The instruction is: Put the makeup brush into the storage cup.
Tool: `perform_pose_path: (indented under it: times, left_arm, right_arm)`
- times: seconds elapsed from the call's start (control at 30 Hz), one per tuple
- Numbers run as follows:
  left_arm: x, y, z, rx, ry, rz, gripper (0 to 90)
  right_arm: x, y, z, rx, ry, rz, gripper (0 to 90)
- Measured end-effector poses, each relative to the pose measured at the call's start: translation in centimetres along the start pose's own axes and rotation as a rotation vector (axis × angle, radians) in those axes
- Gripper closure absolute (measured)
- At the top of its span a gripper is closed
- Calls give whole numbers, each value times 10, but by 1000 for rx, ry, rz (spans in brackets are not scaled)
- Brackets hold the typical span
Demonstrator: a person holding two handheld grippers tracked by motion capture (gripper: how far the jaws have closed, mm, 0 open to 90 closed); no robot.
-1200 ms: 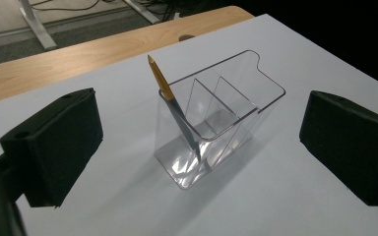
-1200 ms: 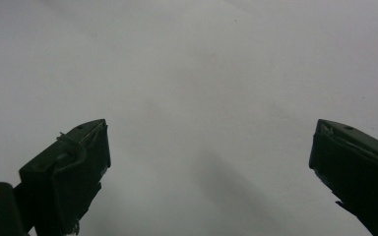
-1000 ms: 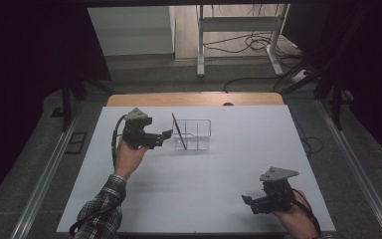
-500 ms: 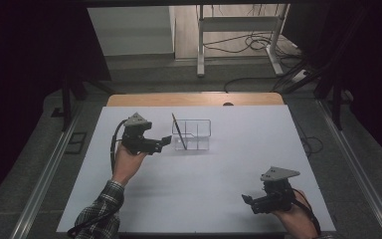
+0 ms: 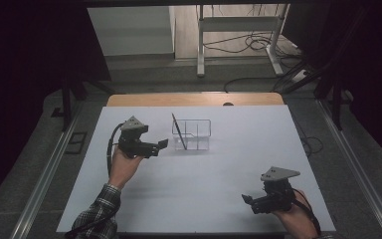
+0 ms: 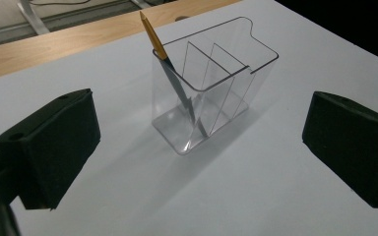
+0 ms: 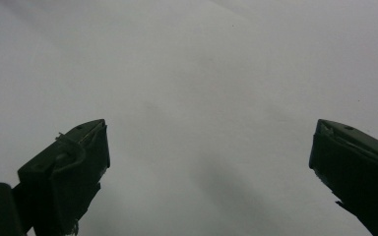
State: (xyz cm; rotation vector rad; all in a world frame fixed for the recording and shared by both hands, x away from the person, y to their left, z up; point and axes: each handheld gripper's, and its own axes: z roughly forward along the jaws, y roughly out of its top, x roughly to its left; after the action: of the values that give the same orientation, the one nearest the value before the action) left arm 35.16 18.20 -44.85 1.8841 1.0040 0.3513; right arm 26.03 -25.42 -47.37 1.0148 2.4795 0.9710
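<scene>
A clear plastic organizer with several compartments stands upright on the white table. A pencil with a yellow upper part leans in its left end compartment, sticking out above the rim. My left gripper hovers just left of the organizer, open and empty, jaws pointing at it. Down at the front right of the table my right gripper is open over bare table with nothing between its jaws.
A wooden strip runs along the table's far edge. Beyond it are a metal stand and loose cables on the floor. Metal rails flank the table on both sides.
My left gripper has drawn back slightly left and toward the person, away from the organizer. The right gripper has hardly moved.
</scene>
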Motion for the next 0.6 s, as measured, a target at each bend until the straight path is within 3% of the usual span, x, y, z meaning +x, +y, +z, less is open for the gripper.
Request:
perform_pose_path:
  times: [0.6]
  left_arm:
    - [6, -13, -10, 8, -8, -15, 12]
  right_arm:
    - [0, 0, -1, -11, -2, -5, 21]
